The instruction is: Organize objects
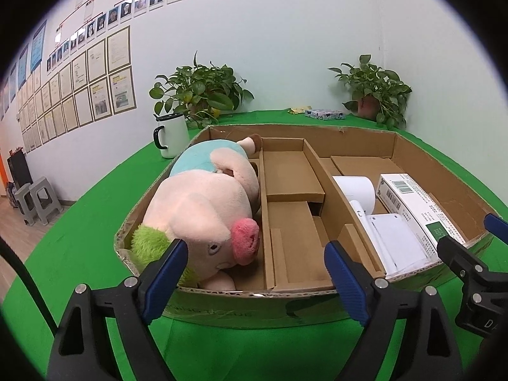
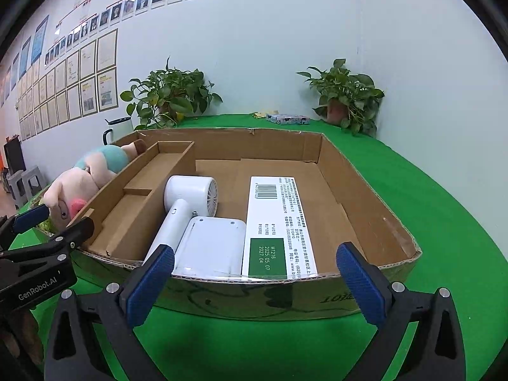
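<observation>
Both my claws, left claw (image 1: 255, 273) and right claw (image 2: 255, 281), gape wide, holding nothing, before the cardboard tray (image 2: 254, 298). Plush pig (image 1: 206, 209) left compartment; hairdryer (image 2: 187, 203) handle partly hidden.

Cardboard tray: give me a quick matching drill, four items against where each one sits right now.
Items:
1. plush pig
2. hair dryer
3. white carton with barcode
4. white mug

Places:
A. outside the cardboard tray, on the green cloth
B. right compartment, against the divider
C. left compartment
D. right compartment, right of the flat white case

Pairs: 1-C, 2-B, 3-D, 4-A
</observation>
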